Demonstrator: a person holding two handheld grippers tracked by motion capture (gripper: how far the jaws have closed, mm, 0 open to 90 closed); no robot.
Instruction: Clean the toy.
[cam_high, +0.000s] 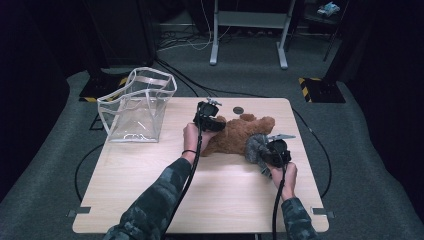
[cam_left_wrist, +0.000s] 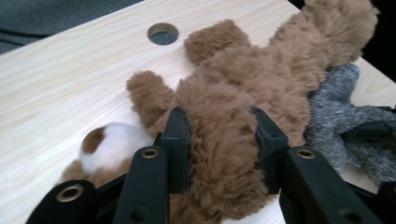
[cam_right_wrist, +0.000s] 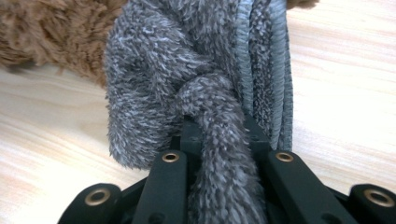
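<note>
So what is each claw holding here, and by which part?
The left claw clamps the brown teddy bear around a furry limb. The right claw grips the grey fuzzy garment by a narrow knotted strip of it.

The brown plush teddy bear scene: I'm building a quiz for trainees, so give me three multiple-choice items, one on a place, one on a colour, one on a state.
1. Where does the clear plastic tote bag stand?
A. far left of the light wooden table
B. near right corner
C. on the floor

2. What colour is the fuzzy knotted cloth beside the brown plush teddy bear?
A. red
B. grey
C. white

3. What is the left claw doing?
A. hanging open in the air
B. gripping the bag
C. clamped on the bear

Answers:
1 A, the high view shows it upright at the table's far left.
2 B, the right claw holds its grey strand.
3 C, brown fur bulges between its jaws.
</note>
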